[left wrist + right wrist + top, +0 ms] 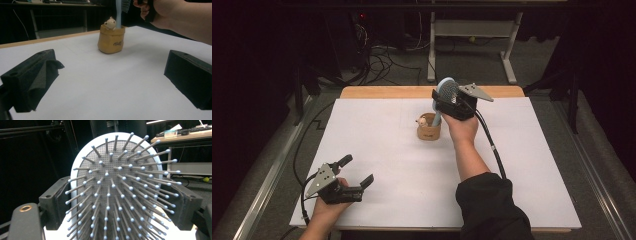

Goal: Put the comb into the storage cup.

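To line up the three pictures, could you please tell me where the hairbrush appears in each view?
High view: the hairbrush stands upper centre, head up, held in the right gripper, handle down in the tan holder.
Left gripper view: its blue handle rises from the holder to the top edge.
Right gripper view: its bristled head sits between the jaws.
Shared landmark: the white table, in the high and left gripper views.

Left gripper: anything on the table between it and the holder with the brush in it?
Nothing. In the left gripper view, bare white table runs from the open left gripper to the tan holder; the high view agrees.
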Motion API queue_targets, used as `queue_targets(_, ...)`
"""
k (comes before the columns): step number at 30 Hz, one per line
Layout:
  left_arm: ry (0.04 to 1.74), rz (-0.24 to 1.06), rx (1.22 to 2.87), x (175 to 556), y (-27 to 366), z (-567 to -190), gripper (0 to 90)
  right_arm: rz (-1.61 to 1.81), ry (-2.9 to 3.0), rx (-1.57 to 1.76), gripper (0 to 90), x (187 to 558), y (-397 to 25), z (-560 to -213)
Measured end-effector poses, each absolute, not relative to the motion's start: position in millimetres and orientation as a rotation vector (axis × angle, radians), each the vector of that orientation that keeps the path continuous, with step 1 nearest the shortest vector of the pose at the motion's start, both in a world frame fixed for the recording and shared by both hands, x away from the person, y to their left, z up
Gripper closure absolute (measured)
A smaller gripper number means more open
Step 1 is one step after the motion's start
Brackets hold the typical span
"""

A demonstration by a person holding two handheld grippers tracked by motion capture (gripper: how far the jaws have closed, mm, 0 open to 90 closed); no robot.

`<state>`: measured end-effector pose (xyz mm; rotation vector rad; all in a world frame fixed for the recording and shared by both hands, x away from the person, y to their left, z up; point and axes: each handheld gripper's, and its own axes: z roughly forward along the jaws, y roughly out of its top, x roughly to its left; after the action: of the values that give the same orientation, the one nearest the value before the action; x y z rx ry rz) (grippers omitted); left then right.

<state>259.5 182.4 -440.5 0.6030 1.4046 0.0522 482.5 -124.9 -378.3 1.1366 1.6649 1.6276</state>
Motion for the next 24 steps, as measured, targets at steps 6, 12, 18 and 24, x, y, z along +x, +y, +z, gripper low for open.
queue_targets(6, 1.404, 0.053, 0.603, 259.6, 182.6, -440.5, 0.2, 1.625, 1.665, 1.144, 16.7, 483.3, -125.5, -378.8)
queue_targets(12, 1.404, 0.052, 0.604, 259.4, 182.2, -440.6, 0.2, 1.61, 1.669, 1.154, 16.5, 484.8, -128.4, -379.3)
queue_targets(18, 1.402, 0.054, 0.605, 259.5, 182.5, -440.6, 0.2, 1.607, 1.663, 1.166, 16.1, 485.4, -128.9, -379.5)
queue_targets(24, 1.401, 0.054, 0.605, 259.5, 182.7, -440.5, 0.2, 1.607, 1.665, 1.17, 13.9, 486.0, -128.8, -380.3)
